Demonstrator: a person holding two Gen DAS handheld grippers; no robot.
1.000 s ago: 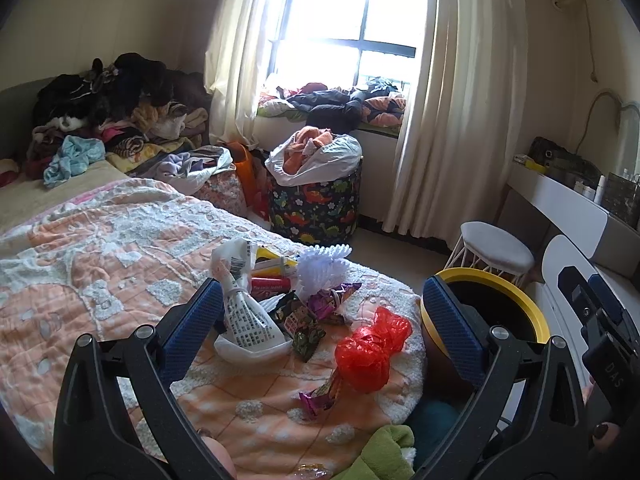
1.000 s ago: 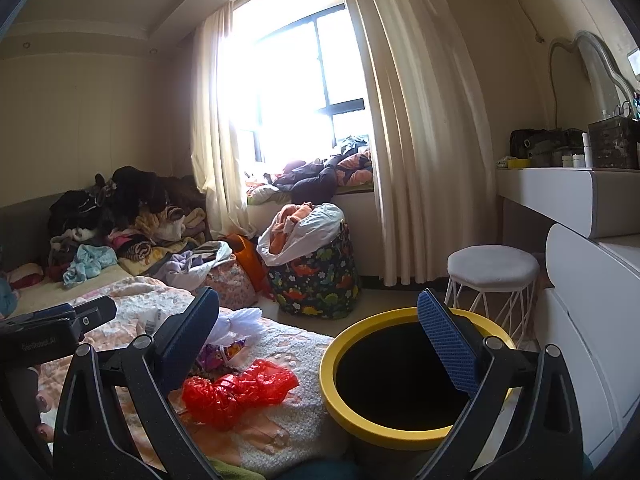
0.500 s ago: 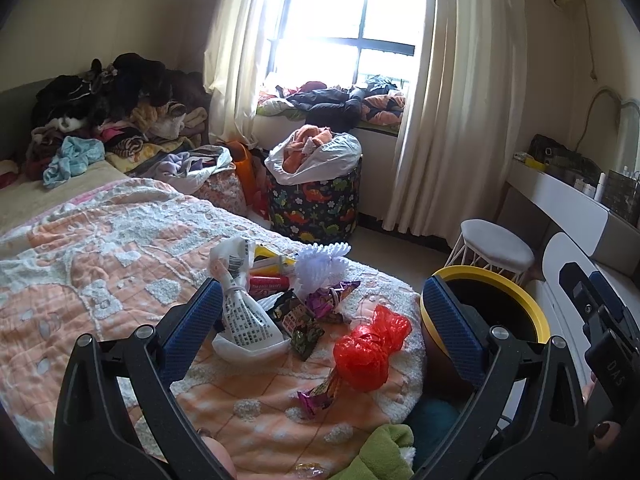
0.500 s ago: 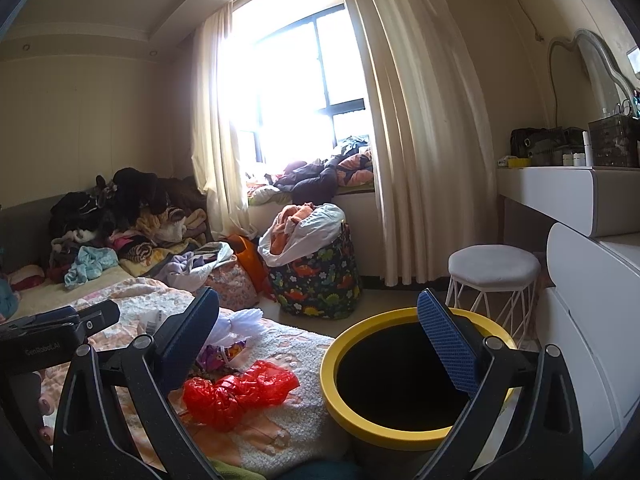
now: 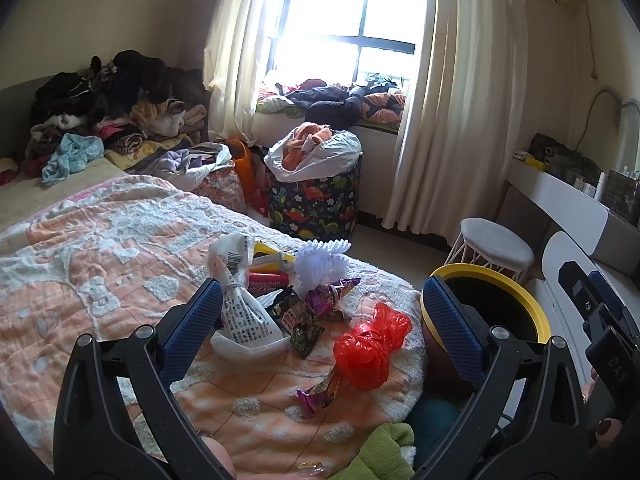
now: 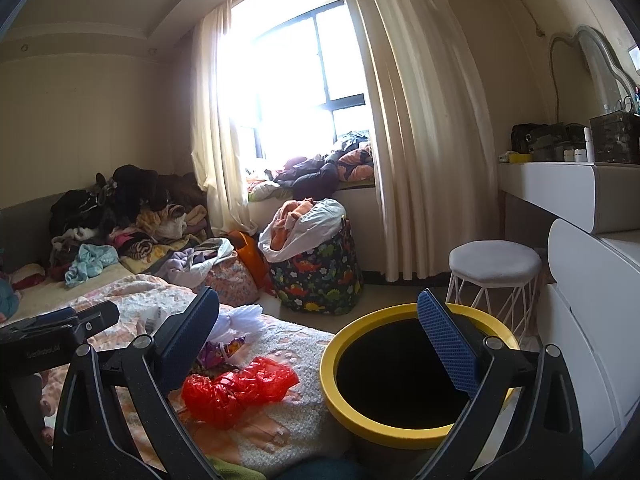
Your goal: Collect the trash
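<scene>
- Looking along the left gripper (image 5: 322,312), its blue ribbed pads stand wide apart with nothing between them; the trash lies beyond on the peach-and-white tufted bedspread (image 5: 100,264).
- Only this left view shows the whole heap: a white printed plastic bag (image 5: 244,312), a white pleated paper piece (image 5: 320,258), a dark foil snack wrapper (image 5: 298,318), purple foil wrappers (image 5: 330,294), and a crumpled red plastic bag (image 5: 370,346) at lower centre.
- The right gripper (image 6: 320,330), spread just as wide and empty, hangs at the round black bin with a yellow rim (image 6: 362,424), lower right of its frame, whose dark inside shows nothing.
- In the right view the crumpled red plastic bag (image 6: 236,390) lies just beside the bin; the left pad hides most other litter.
- A small purple wrapper (image 5: 318,394) at the bottom is possibly tucked under the red bag.
- Rounded white padded stool (image 6: 494,262) on wire legs stands behind the bin.
</scene>
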